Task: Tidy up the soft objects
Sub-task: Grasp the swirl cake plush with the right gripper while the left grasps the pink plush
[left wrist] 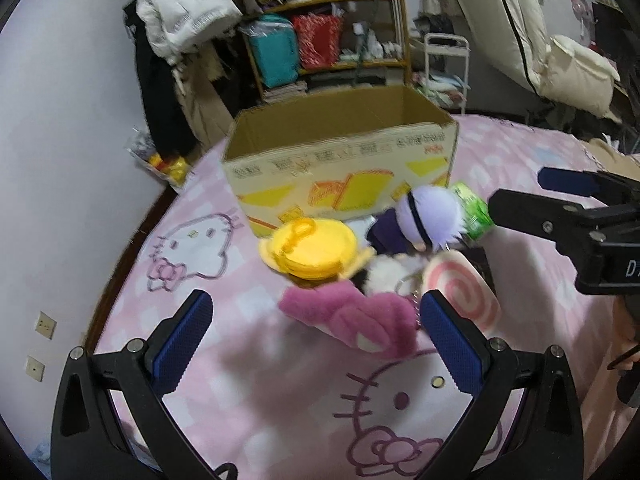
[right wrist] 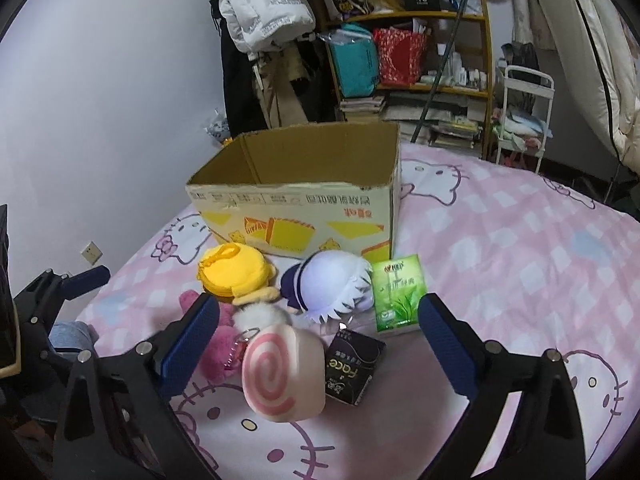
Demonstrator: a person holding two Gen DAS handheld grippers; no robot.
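A pink and white checked bedsheet (right wrist: 500, 240) printed with white cartoon cat faces wearing pink bows. On it, a tan cardboard box (right wrist: 304, 216) whose cream front carries yellow shapes and red lettering. In front of the box: a bright yellow round plush (right wrist: 232, 276), a plush doll (right wrist: 336, 284) with pale lavender hair, a dark band and dark purple clothing, a fuzzy magenta-pink plush (left wrist: 352, 320), and a pale pink cushion (right wrist: 280, 376) with a deeper pink spiral. A green packet (right wrist: 398, 294) shows tea leaves; a black packet (right wrist: 352, 368) has white lettering. Both grippers (left wrist: 316, 320) (right wrist: 318, 322) are black with blue finger pads (left wrist: 184, 336). The wall (right wrist: 100, 100) is pale lilac-white.
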